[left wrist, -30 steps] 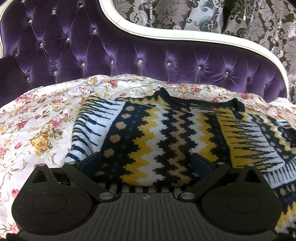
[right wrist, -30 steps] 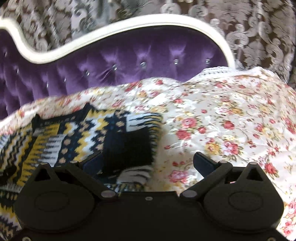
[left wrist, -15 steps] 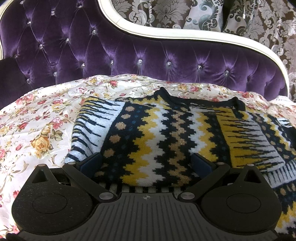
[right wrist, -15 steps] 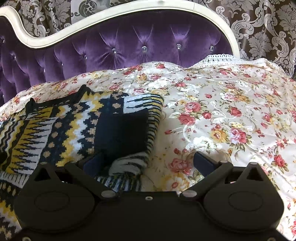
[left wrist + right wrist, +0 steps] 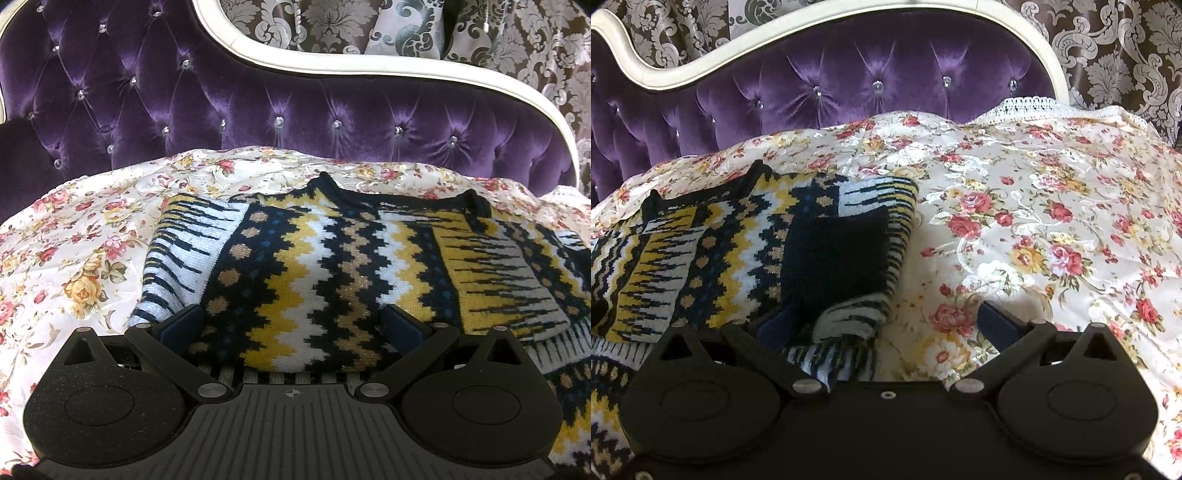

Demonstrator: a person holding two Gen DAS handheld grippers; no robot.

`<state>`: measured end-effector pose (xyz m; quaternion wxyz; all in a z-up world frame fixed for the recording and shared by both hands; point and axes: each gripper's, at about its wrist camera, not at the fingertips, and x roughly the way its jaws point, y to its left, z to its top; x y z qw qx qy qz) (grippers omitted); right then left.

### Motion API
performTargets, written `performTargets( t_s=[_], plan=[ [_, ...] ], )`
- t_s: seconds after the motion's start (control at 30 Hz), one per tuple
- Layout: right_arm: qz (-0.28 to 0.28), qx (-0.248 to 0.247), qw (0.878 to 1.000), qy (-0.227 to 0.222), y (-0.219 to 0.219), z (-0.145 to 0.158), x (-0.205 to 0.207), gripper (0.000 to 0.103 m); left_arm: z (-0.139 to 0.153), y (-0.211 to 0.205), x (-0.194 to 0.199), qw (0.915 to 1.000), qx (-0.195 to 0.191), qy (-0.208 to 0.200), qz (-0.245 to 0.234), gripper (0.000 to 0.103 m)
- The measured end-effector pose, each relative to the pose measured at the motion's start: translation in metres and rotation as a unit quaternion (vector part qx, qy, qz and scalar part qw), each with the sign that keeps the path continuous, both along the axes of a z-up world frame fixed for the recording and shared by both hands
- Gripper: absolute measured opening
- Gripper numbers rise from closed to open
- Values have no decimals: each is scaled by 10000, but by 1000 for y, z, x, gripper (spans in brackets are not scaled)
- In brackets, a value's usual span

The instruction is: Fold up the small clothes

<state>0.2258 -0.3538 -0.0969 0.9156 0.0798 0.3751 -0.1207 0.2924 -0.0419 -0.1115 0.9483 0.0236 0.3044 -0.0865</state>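
- Knit sweater (image 5: 325,280), navy/yellow/white zigzag pattern, lies on a floral bedspread (image 5: 74,258) w/ sleeves folded in; neckline toward the purple tufted headboard (image 5: 258,110)
- Left tongs (image 5: 291,325) spread wide apart, low over the sweater's near edge
- Right tongs (image 5: 886,321) also apart, holding nothing; folded dark cuff (image 5: 834,254) btwn the fingers, near the left one

My left gripper (image 5: 291,326) sits low at six o'clock, fingers spread wide over the sweater (image 5: 332,280). The sweater lies on the floral cover (image 5: 81,258), its collar toward twelve, the purple headboard (image 5: 258,110) beyond.
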Motion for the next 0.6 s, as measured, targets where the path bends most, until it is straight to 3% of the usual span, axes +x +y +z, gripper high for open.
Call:
performTargets(
  t_s=[0.3, 0.5, 0.6],
  plan=[
    [81, 187, 9997, 132, -3, 4, -3, 103, 22, 7, -3, 9985, 27, 495, -227, 102],
    [145, 267, 9995, 131, -3, 4, -5, 103, 51, 35, -52, 9974, -618, 350, -134, 102],
    [179, 255, 9994, 125, -1, 5, -6, 103, 64, 46, -88, 9982, -557, 184, -134, 102]
  ],
)
